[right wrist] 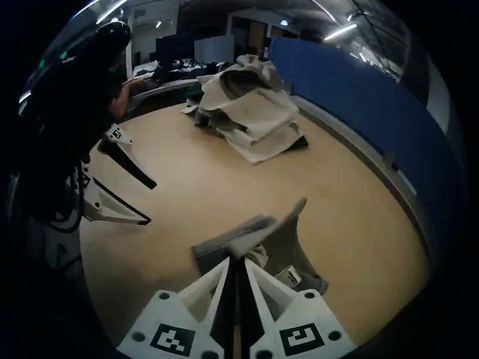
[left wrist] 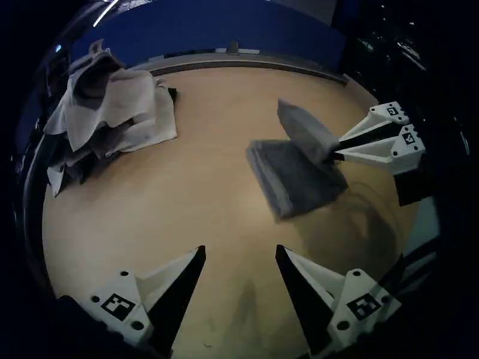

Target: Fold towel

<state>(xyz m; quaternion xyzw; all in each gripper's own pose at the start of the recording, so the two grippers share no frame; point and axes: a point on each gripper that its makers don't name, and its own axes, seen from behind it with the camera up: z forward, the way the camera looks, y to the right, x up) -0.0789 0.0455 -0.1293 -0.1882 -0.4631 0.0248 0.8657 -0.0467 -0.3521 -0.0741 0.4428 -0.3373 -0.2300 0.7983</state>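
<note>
Grey towel lies seemingly folded, one flap pinched in right claw.

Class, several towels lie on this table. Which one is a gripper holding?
The dark grey towel, apart from the rest: the right gripper pinches its raised flap. The pale towels sit untouched in a heap.

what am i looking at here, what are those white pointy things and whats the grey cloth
There is no robot here. A person holds a two-finger gripper in each hand, and each gripper carries a fisheye camera. The left gripper view looks along the left gripper, which is open and empty over the wooden table. The right gripper view looks along the right gripper, which is shut on the edge of a grey towel and holds one flap raised. A pile of pale towels lies farther off, near a blue partition.
</note>
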